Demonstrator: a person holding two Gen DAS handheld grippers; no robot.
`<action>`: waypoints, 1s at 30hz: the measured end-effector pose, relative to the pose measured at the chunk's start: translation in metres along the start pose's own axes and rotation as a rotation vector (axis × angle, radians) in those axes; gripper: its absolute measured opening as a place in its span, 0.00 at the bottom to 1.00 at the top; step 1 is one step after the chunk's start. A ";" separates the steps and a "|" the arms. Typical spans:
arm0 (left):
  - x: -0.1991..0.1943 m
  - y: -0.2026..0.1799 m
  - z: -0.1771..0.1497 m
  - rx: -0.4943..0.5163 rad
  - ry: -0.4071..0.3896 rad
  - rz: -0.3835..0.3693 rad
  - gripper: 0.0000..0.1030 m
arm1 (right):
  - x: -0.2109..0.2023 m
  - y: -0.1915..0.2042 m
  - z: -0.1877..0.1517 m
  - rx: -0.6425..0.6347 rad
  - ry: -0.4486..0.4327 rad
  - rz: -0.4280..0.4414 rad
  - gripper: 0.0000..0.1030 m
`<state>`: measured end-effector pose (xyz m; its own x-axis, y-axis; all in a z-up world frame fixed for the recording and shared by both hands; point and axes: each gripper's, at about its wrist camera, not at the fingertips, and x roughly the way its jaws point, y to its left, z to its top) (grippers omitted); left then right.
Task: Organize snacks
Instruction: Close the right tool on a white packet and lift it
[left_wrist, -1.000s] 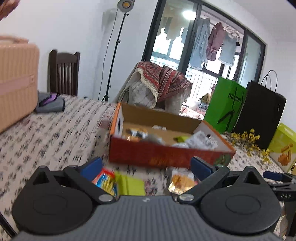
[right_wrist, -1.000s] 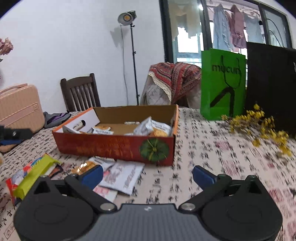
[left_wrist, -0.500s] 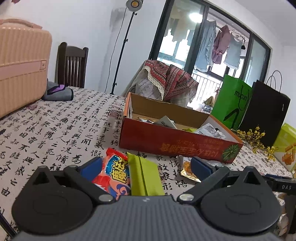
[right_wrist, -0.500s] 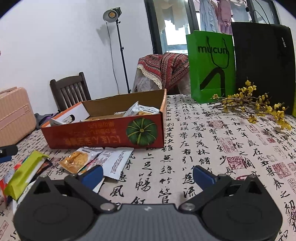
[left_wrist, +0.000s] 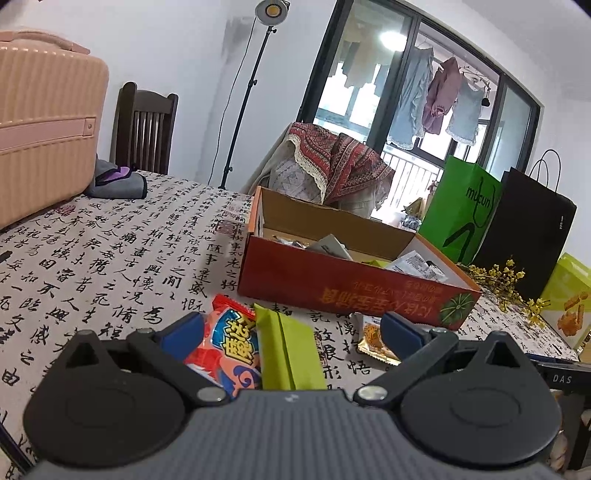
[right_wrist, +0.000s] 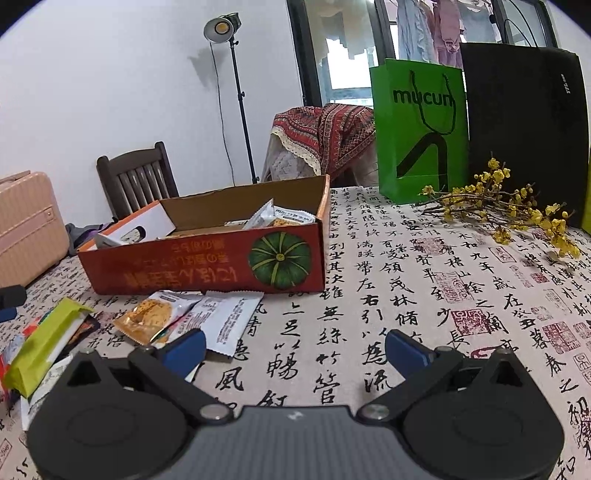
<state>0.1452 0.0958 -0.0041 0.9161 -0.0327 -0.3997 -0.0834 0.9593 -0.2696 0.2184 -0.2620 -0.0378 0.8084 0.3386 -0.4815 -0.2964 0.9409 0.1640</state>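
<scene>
An open red cardboard box (left_wrist: 343, 288) (right_wrist: 207, 266) with a pumpkin print holds several snack packets. In front of it on the table lie a red and blue snack bag (left_wrist: 225, 350), a green packet (left_wrist: 288, 354) (right_wrist: 44, 343), an orange cracker packet (left_wrist: 373, 339) (right_wrist: 151, 317) and a white packet (right_wrist: 229, 317). My left gripper (left_wrist: 291, 332) is open, low over the red bag and green packet, which lie between its fingers. My right gripper (right_wrist: 295, 350) is open over bare cloth, its left fingertip (right_wrist: 184, 350) by the white packet.
A pink suitcase (left_wrist: 40, 136) stands at the table's left end beside a grey pouch (left_wrist: 118, 181). A green paper bag (right_wrist: 417, 129), a black bag (right_wrist: 524, 122) and yellow flower sprigs (right_wrist: 498, 210) occupy the far right. A wooden chair (right_wrist: 136, 177) and a draped armchair (left_wrist: 325, 166) stand behind.
The left gripper has dropped toward the red bag and green packet and moved closer to them. The right gripper has lowered and shifted right, away from the box, and has since settled.
</scene>
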 end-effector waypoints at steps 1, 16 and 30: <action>0.000 0.000 0.000 -0.002 0.000 -0.002 1.00 | 0.000 0.000 0.000 -0.002 0.000 0.003 1.00; -0.001 0.012 0.003 -0.061 -0.012 0.066 1.00 | 0.051 0.054 0.035 -0.078 0.154 0.003 1.00; 0.003 0.017 0.003 -0.079 0.011 0.068 1.00 | 0.093 0.083 0.035 -0.102 0.210 -0.043 0.55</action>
<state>0.1471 0.1126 -0.0074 0.9028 0.0277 -0.4292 -0.1757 0.9345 -0.3094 0.2866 -0.1518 -0.0390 0.7010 0.2786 -0.6565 -0.3227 0.9448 0.0564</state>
